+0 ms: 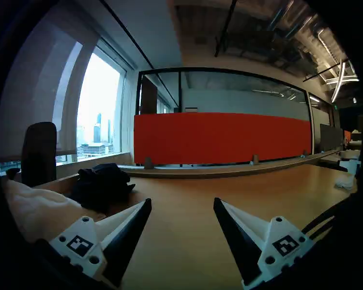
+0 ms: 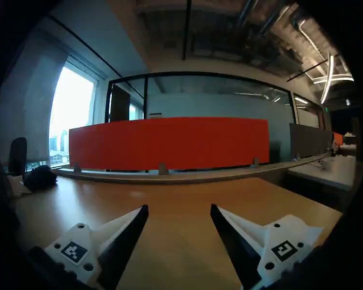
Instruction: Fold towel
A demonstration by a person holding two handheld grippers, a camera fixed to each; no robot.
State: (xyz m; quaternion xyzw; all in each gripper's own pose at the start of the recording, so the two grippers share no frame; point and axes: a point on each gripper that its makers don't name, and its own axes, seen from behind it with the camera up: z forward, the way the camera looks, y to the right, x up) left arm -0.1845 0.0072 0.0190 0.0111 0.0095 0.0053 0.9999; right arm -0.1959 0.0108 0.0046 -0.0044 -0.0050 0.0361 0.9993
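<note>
A cream-white towel (image 1: 34, 210) lies bunched at the left edge of the wooden desk (image 1: 205, 193), left of my left gripper (image 1: 182, 203). That gripper hovers low over the desk, open, nothing between its white fingers (image 1: 118, 227). A dark crumpled cloth (image 1: 101, 186) sits just behind the towel. In the right gripper view my right gripper (image 2: 179, 208) is open too, over bare desk (image 2: 181, 198). The dark cloth (image 2: 40, 179) and a bit of white fabric (image 2: 14, 186) lie far off to its left.
An orange divider panel (image 1: 220, 137) runs along the desk's back edge. A dark chair back (image 1: 38, 152) stands by the window at left. Small white items (image 1: 346, 181) rest at the desk's right end. Another desk (image 2: 326, 171) stands to the right.
</note>
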